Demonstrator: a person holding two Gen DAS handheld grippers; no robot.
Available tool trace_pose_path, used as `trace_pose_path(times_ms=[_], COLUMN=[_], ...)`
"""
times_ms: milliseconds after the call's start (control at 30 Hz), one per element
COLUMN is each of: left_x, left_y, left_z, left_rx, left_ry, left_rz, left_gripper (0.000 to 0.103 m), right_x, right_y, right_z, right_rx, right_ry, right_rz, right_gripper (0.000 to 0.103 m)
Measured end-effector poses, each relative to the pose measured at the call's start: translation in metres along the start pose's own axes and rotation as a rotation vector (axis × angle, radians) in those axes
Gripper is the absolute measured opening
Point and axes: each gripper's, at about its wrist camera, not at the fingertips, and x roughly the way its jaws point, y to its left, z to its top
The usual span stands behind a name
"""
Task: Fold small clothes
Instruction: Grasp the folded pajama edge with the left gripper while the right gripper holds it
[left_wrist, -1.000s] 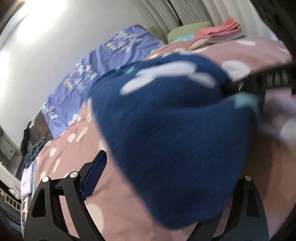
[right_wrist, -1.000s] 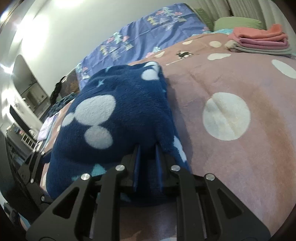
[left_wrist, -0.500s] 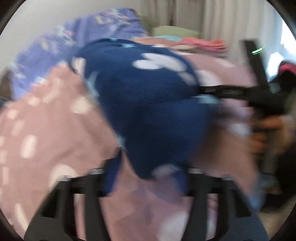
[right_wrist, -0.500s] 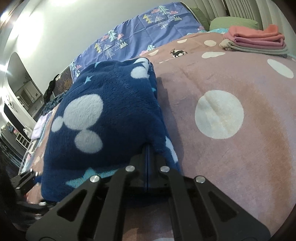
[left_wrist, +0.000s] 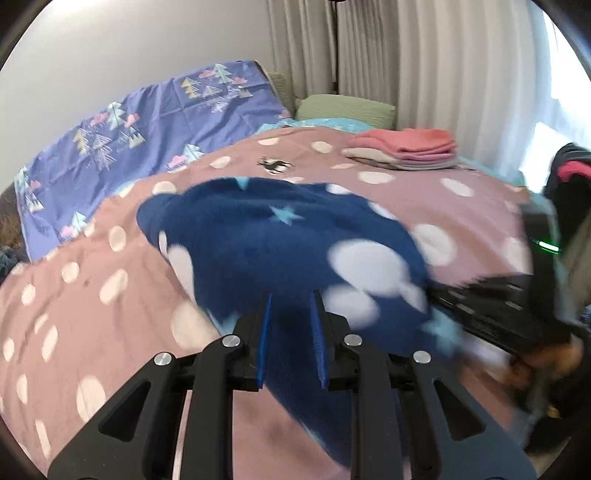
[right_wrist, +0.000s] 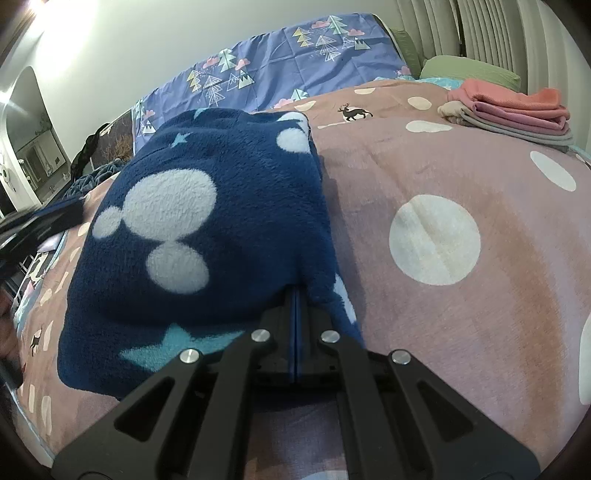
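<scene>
1. navy fleece garment (right_wrist: 207, 229) lies on the pink spotted bedspread (right_wrist: 461, 332), mid-fold.
2. right gripper (right_wrist: 296, 314) is clamped on its near edge.
3. left gripper (left_wrist: 291, 332) has fingers parted around the opposite edge; next it likely must pinch.

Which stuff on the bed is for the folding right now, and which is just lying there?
For the folding:
navy fleece garment
right gripper, shut on its near edge
left gripper, part open at its other edge

Just lying there:
folded pink stack
green pillow
purple tree-print sheet
pink dotted blanket
</scene>
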Motion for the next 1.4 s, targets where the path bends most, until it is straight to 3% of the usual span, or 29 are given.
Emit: trace_pose_path(times_ms=[167,400,567,633,700,800,867,900,933,967,1100,1400], left_x=[0.066,0.058,0.058,0.059,0.059,0.060,0.059,0.059,0.059,0.059,0.060,0.061], left_y=[0.020,0.011,0.015,0.015,0.014,0.010,0.010,0.010,0.011,0.011,0.011,0.017], left_z=[-0.006,-0.005,-0.005,-0.003,-0.002,-0.002,-0.003,-0.003,-0.004,-0.005,-0.004,-0.007], left_rx=[0.003,0.036,0.005,0.006,0.014,0.021,0.022,0.020,0.015,0.013,0.017,0.008], left_ry=[0.093,0.133,0.143,0.153,0.155,0.154,0.149,0.147,0.143,0.138,0.138,0.129], left_rz=[-0.020,0.020,0.027,0.031,0.041,0.057,0.060,0.057,0.048,0.043,0.044,0.017], left_gripper=[0.026,0.024,0.023,0.022,0.022,0.022,0.022,0.022,0.022,0.022,0.022,0.022], right_x=[0.003,0.002,-0.013,-0.024,-0.043,-0.053,-0.040,-0.023,0.002,0.022,0.024,0.027], right_y=[0.001,0.004,0.000,0.005,0.020,0.042,0.051,0.053,0.050,0.045,0.032,0.042], right_z=[0.003,0.002,0.012,0.023,0.038,0.054,0.059,0.059,0.056,0.051,0.055,0.053], right_rx=[-0.014,-0.034,0.005,0.000,-0.067,-0.148,-0.176,-0.175,-0.164,-0.164,-0.114,-0.170], right_ry=[0.009,0.010,0.016,-0.013,-0.105,-0.179,-0.157,-0.095,-0.001,0.032,0.043,0.042], right_rz=[0.002,-0.009,0.053,0.051,0.053,0.080,0.066,0.031,-0.003,0.000,0.053,0.014], right_gripper=[0.000,0.000,0.002,0.011,0.015,0.016,0.020,0.026,0.026,0.026,0.026,0.026])
